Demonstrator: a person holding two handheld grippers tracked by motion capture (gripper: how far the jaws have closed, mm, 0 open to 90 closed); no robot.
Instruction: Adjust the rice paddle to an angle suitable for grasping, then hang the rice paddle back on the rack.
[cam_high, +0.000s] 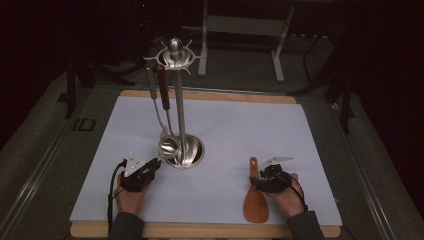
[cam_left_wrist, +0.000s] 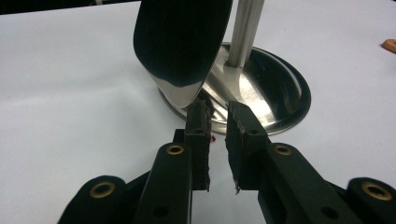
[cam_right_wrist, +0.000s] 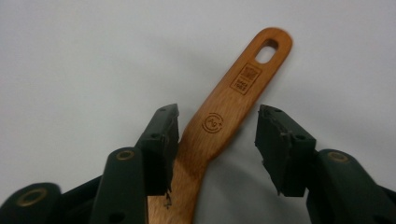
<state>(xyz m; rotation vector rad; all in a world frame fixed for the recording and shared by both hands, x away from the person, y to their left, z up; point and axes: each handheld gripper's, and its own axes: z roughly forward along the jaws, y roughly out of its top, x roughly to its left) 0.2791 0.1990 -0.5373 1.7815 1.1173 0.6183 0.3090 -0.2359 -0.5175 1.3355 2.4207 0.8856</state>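
Wooden spatula (cam_right_wrist: 219, 126) flat on white mat, between open jaws of right gripper (cam_right_wrist: 217, 140).

Lying on the white mat (cam_high: 225, 125), to the right of the steel utensil stand (cam_high: 181, 150) and well apart from it, handle with its hanging hole pointing away from the person, broad blade near the mat's front edge. Right gripper jaws spread wide around the handle, one pad close against its side, the other clearly apart; not pressing on the wood. Left gripper (cam_left_wrist: 217, 140) just beside the stand's round base, on its left front side, jaws partly open with a narrow gap, nothing between them. Hanging from the stand's top: a ladle (cam_high: 169, 146) with its bowl low over the base, and a brown-handled tool (cam_high: 163, 90) next to it.
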